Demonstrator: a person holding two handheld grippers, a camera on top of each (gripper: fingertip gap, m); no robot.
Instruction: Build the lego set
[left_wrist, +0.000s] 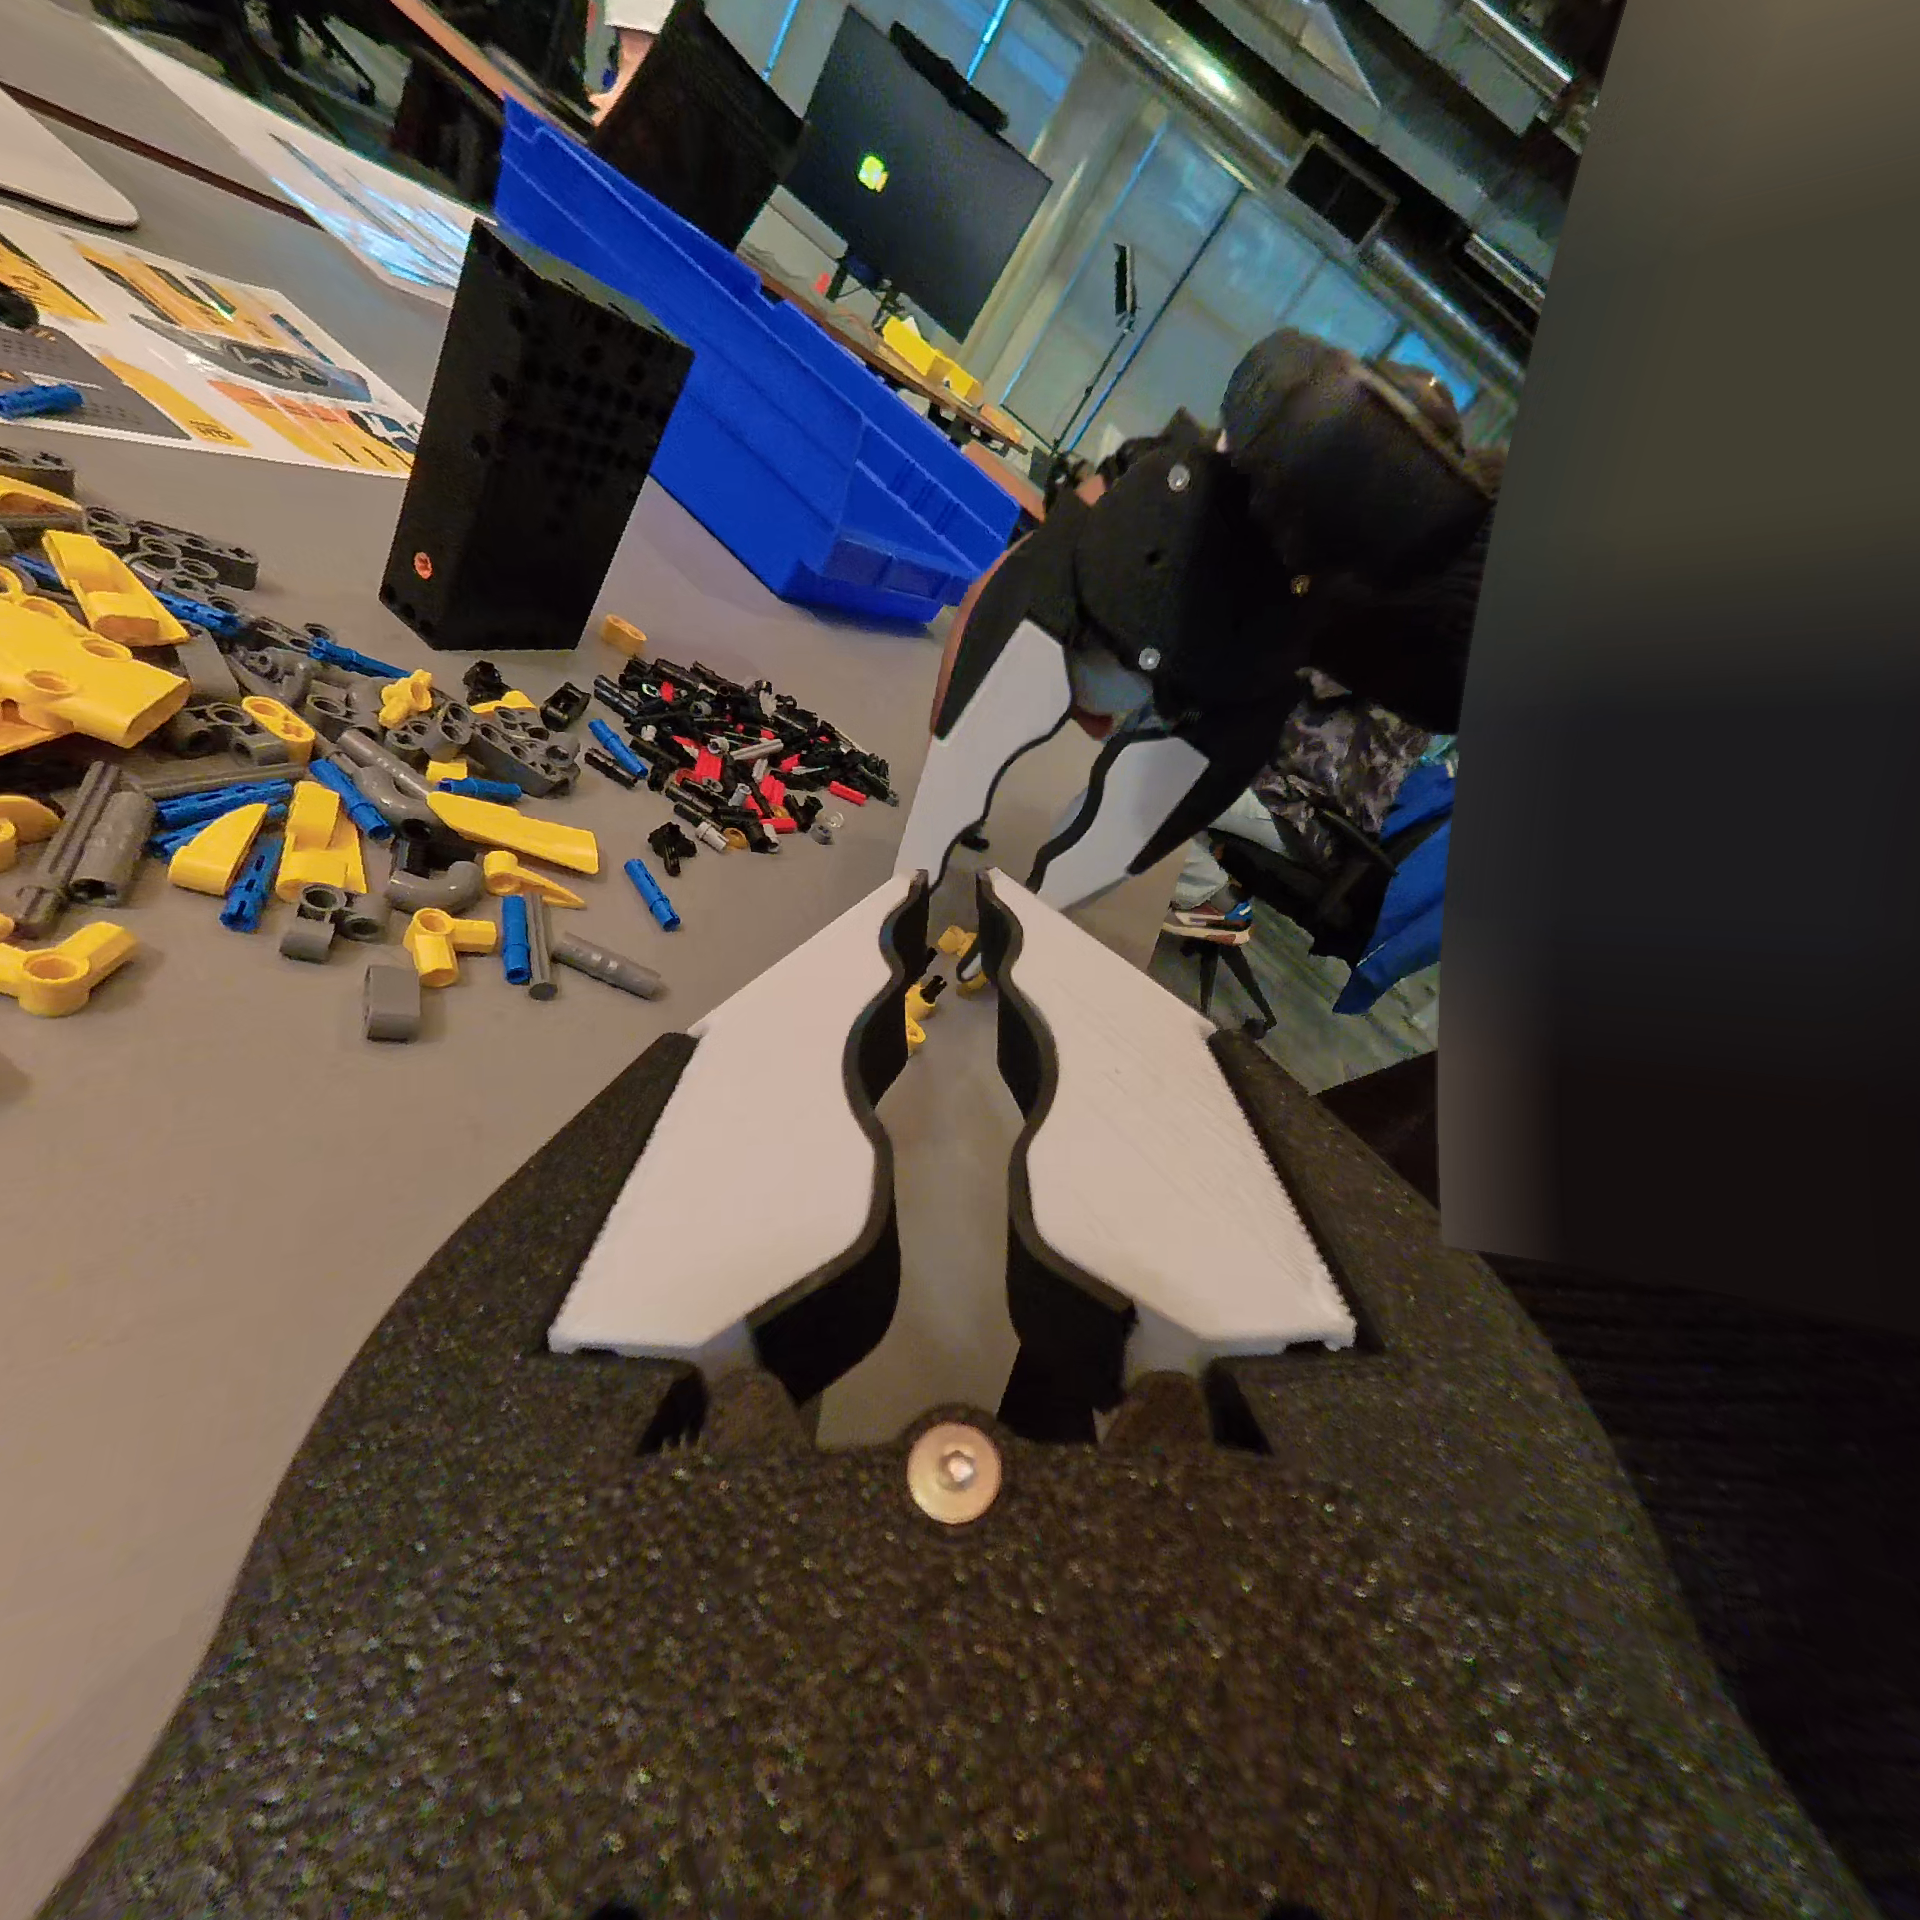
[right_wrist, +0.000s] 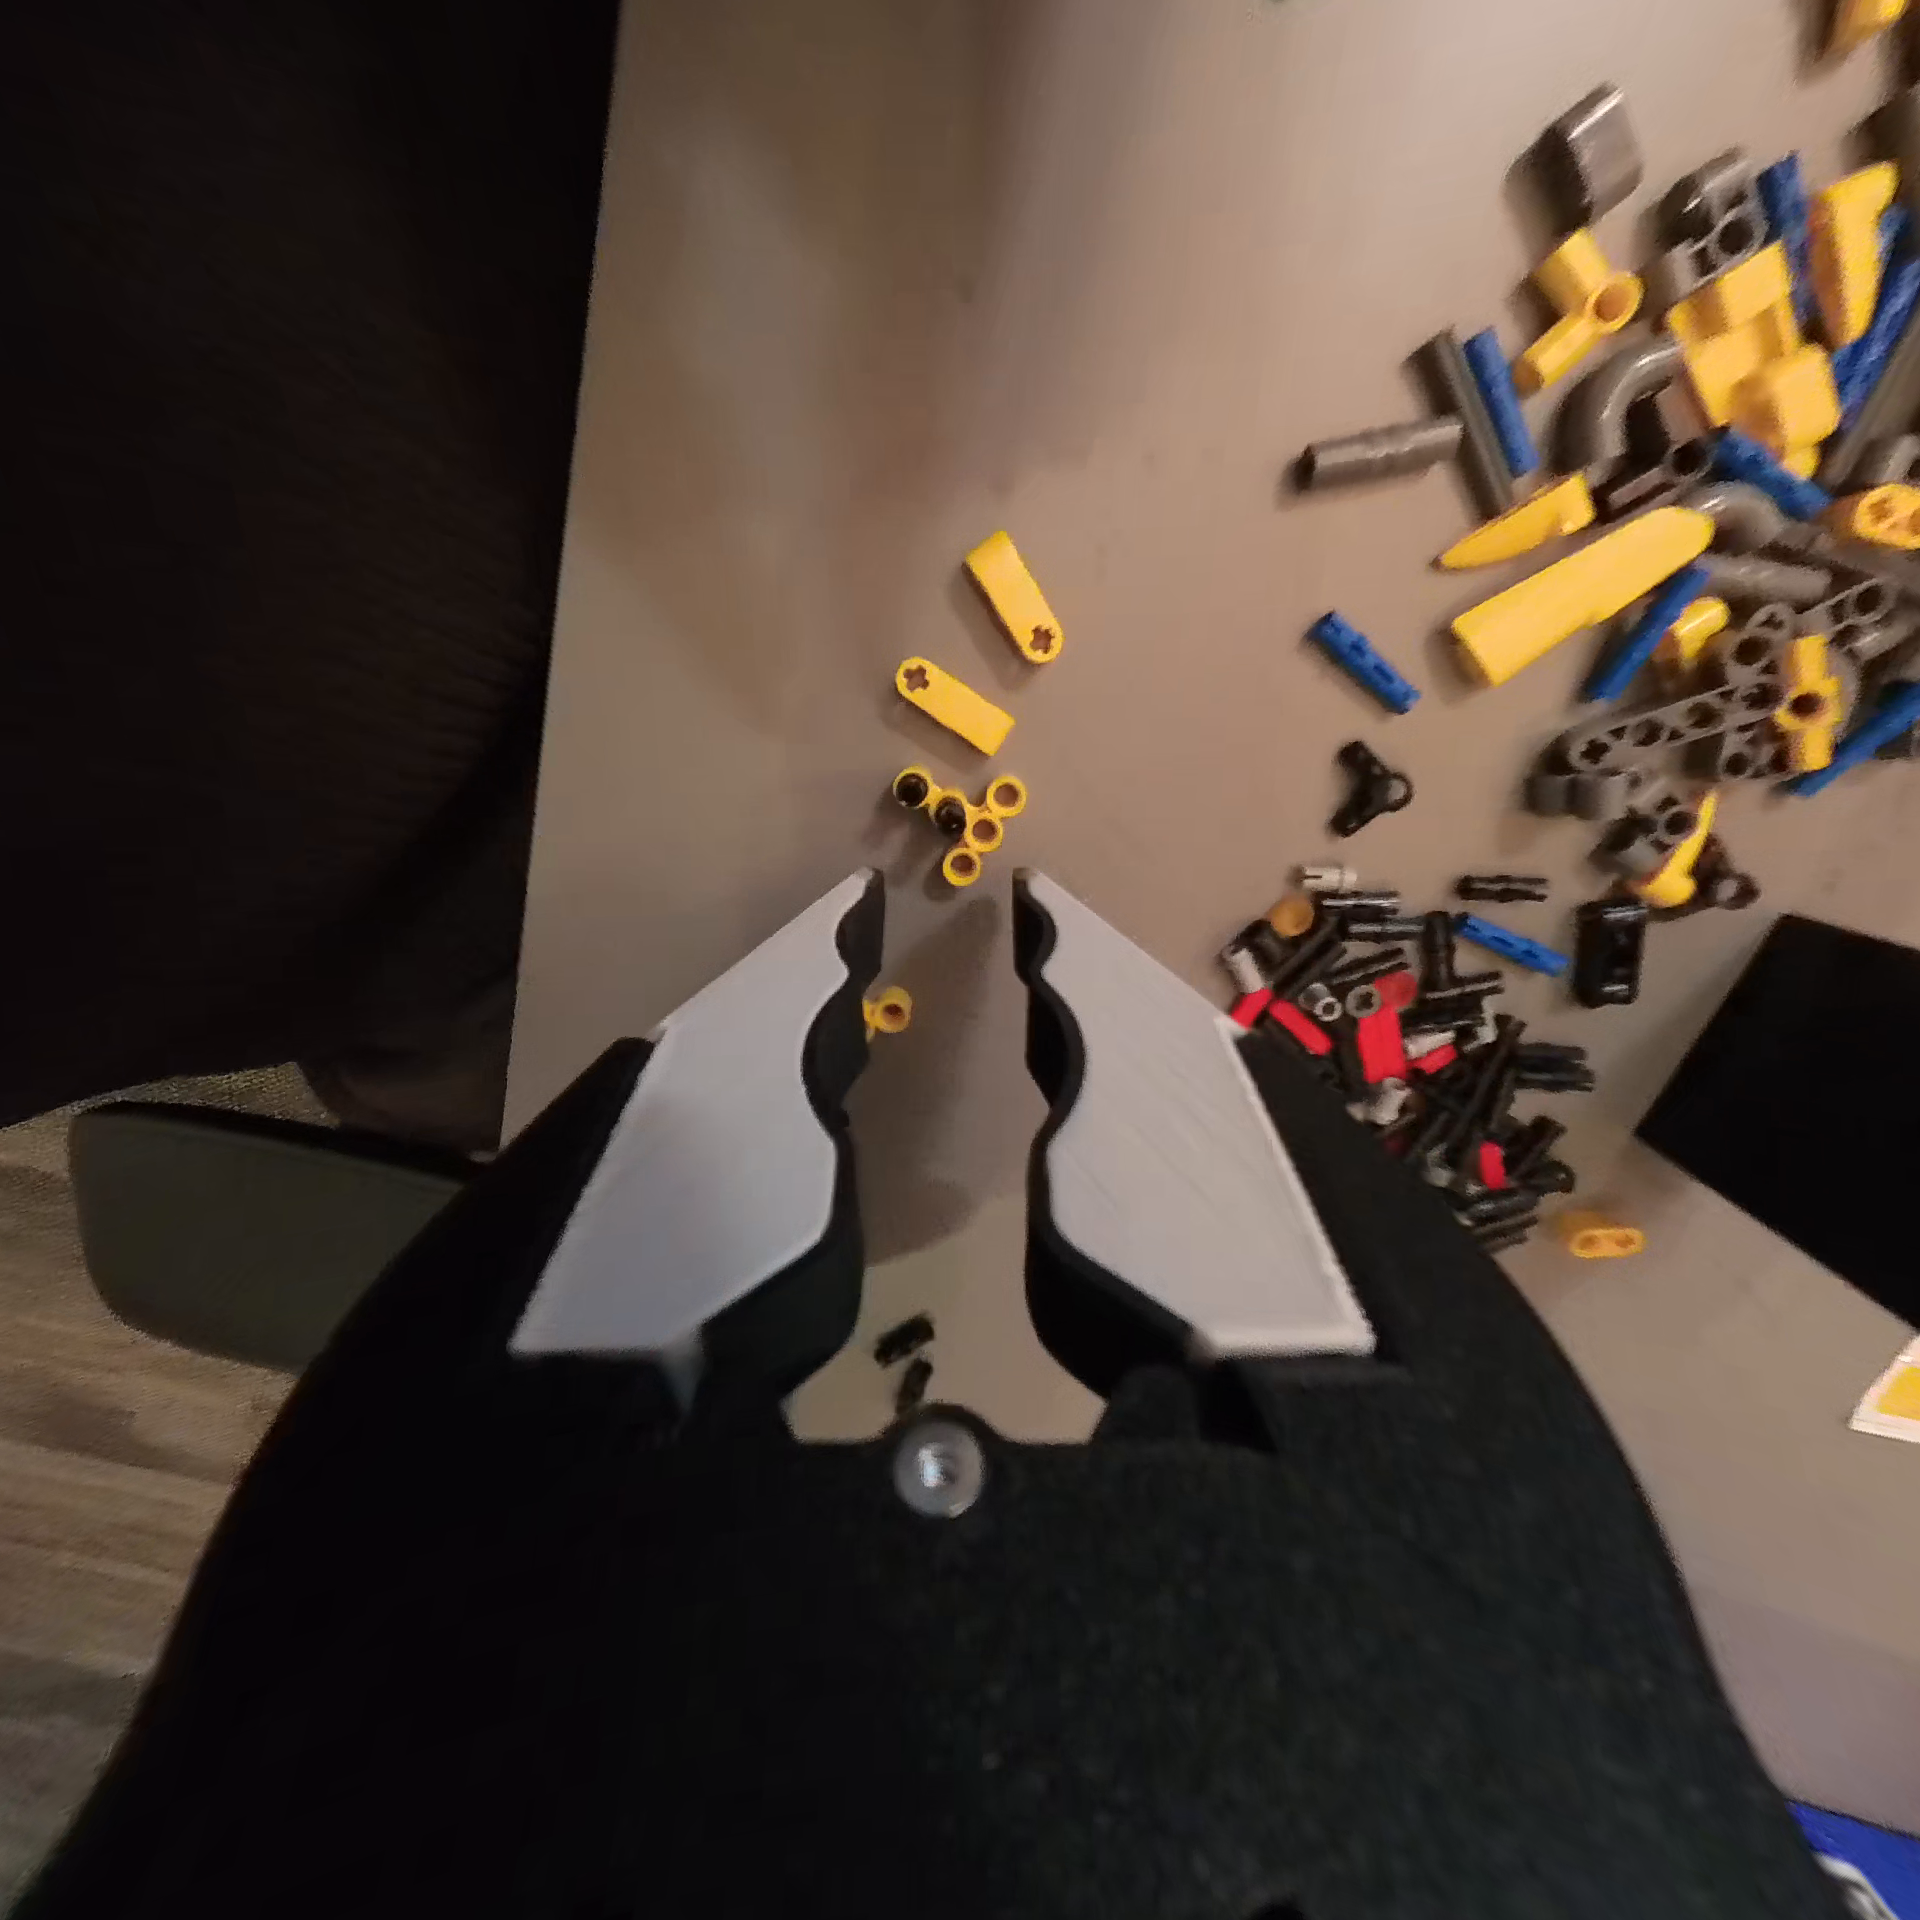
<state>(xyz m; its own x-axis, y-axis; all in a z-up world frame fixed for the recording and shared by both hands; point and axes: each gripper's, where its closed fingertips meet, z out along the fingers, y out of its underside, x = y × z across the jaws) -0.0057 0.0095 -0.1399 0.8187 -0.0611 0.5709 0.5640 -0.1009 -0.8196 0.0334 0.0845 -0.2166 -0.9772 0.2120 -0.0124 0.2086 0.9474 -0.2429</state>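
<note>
My right gripper (right_wrist: 945, 883) is open and empty, hovering over the grey table (right_wrist: 779, 364). Just beyond its tips lies a small yellow connector with black pins (right_wrist: 961, 821). Two flat yellow links (right_wrist: 1013, 592) lie farther out, and a tiny yellow piece (right_wrist: 888, 1010) sits beside the left pad. My left gripper (left_wrist: 953, 883) is low over the table with only a narrow gap between its jaws and nothing in it. Small yellow pieces (left_wrist: 920, 1003) show through that gap. In the left wrist view the right gripper (left_wrist: 1003, 862) points down at the table just ahead, open.
A pile of black and red pins (right_wrist: 1413, 1049) and a spread of yellow, blue and grey pieces (right_wrist: 1714, 468) lie to the right. The left wrist view shows a black perforated block (left_wrist: 530, 457), a blue bin (left_wrist: 790, 395) and a printed sheet (left_wrist: 208, 343). The table edge (right_wrist: 582, 520) runs down the left. Spacing between my two grippers at the tips: around 11 cm. From the right gripper's tips to the black perforated block (left_wrist: 530, 457) is close to 15 cm.
</note>
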